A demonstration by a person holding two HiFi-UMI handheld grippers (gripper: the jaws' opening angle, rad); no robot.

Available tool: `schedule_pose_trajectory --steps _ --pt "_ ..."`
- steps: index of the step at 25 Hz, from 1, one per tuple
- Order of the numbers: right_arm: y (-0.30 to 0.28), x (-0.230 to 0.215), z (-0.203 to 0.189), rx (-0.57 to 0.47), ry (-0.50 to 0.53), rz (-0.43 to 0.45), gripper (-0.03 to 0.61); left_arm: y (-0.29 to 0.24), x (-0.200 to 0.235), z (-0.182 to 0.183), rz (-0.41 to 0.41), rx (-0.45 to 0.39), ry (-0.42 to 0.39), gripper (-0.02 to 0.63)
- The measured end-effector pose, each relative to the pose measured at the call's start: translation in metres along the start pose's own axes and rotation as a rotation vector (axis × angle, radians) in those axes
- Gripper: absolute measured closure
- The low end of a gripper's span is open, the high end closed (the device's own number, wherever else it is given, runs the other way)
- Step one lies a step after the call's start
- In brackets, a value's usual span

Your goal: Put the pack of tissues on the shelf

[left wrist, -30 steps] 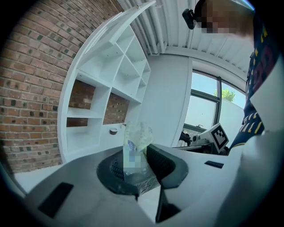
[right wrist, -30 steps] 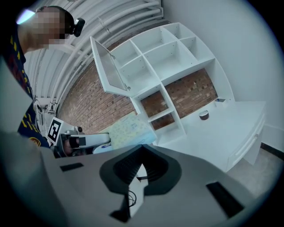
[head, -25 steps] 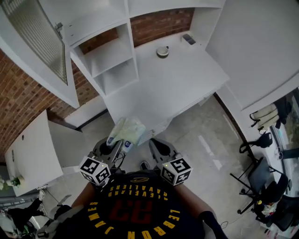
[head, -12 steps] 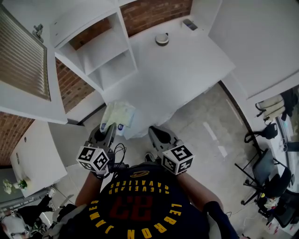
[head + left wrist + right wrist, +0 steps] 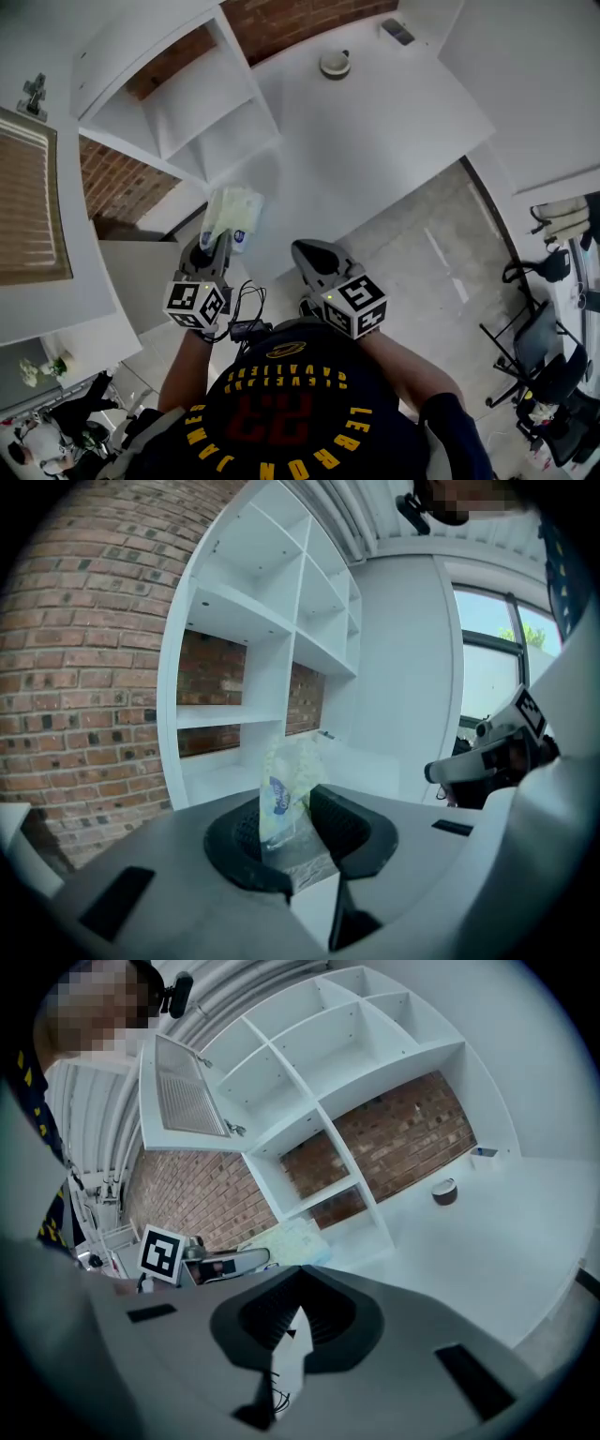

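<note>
Fingers (image 5: 342, 825) of the left gripper (image 5: 292, 841) pinch the lower end of the pack of tissues (image 5: 286, 785), which sticks up out of them in the air, near the desk (image 5: 375, 131) corner and short of the white shelf (image 5: 234, 714); the right gripper (image 5: 298, 1312) hangs alongside, fingers pressed together on nothing. I judge this the carrying step: next the pack needs bringing into an open compartment and laying on a board before the grip lets go. It is a soft, pale yellow-green plastic-wrapped pack with a blue label near the pinched end, crinkly and likely to sag.
</note>
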State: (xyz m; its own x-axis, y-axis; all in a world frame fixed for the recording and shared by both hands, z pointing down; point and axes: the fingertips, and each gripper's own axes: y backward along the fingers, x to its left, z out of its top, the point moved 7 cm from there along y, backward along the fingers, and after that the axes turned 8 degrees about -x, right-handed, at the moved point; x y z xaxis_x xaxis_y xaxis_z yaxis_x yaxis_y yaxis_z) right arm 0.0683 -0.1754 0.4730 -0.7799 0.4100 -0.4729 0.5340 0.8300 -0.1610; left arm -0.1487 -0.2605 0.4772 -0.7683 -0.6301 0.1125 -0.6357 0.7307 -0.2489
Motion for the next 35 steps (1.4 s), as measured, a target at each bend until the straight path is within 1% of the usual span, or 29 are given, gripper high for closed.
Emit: schedule_pose_trajectory --steps 3,5,8,13,19,22,26,35 --pt "-0.013 -0.020 0.004 0.016 0.003 0.007 0.589 -0.030 0.011 -0.003 0.015 0.006 -0.055 0.534" --pt "-0.016 -0.034 0.005 0.030 -0.008 0.012 0.589 -0.050 0.016 -0.004 0.023 0.014 -0.079 0.534" --pt "-0.020 -0.048 0.002 0.055 -0.018 0.021 0.589 -0.073 0.026 -0.012 0.051 0.034 -0.087 0.534" --pt "-0.043 -0.056 -0.024 0.088 -0.007 0.040 0.589 -0.092 0.061 -0.046 0.099 0.037 -0.070 0.532" --pt "-0.049 -0.094 -0.002 0.098 -0.029 0.041 0.589 -0.150 0.072 -0.023 0.133 0.031 -0.112 0.532" --pt "-0.056 -0.100 -0.005 0.106 -0.017 0.049 0.589 -0.169 0.086 -0.026 0.150 0.035 -0.137 0.532" --pt "-0.067 -0.103 -0.008 0.124 0.038 0.058 0.589 -0.196 0.103 -0.033 0.169 0.043 -0.152 0.532" --pt "-0.070 -0.117 -0.022 0.172 0.000 0.071 0.589 -0.237 0.134 -0.050 0.237 0.076 -0.144 0.532"
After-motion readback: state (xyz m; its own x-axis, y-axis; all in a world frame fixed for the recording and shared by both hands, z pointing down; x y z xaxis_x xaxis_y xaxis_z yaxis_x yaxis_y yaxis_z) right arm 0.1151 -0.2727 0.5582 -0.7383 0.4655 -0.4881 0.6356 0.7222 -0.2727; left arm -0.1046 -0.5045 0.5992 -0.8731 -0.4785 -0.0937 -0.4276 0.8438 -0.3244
